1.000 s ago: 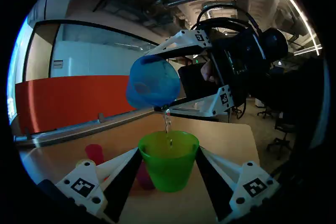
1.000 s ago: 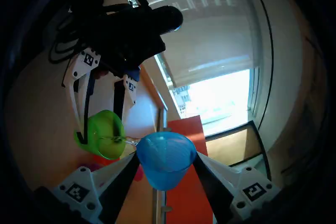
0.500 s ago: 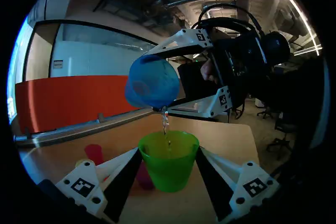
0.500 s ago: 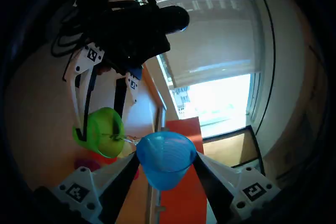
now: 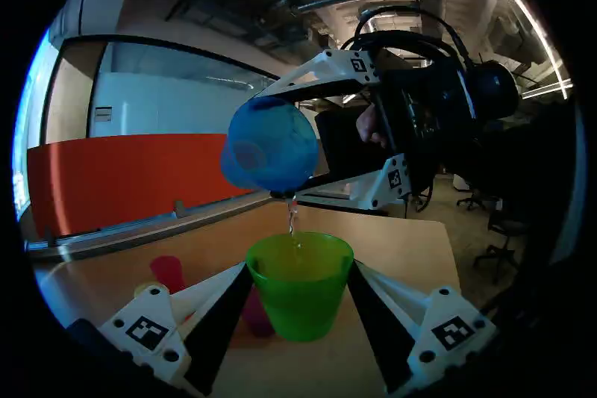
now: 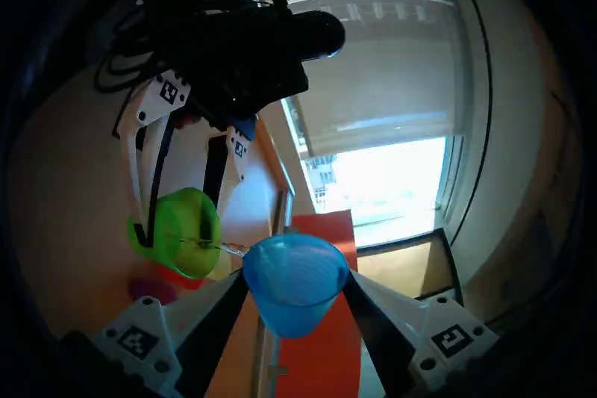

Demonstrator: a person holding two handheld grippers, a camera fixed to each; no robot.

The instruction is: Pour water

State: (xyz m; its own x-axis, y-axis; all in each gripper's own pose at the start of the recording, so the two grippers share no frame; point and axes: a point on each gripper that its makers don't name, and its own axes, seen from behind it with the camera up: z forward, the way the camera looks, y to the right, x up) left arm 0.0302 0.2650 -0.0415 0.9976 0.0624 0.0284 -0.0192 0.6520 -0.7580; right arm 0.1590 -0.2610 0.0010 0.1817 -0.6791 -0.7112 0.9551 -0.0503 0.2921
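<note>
- The left hand-held gripper is clamped on the upright green cup over the table.
- The right hand-held gripper is clamped on the blue cup, which is tipped just above the green cup.
- A thin stream of water falls from the blue rim into the green cup.
- A red cup and a magenta cup stand behind the green cup.
- An orange panel lies beyond the table, and chairs stand off to one side.
- The gripper fingers bear square black-and-white code markers.
</note>
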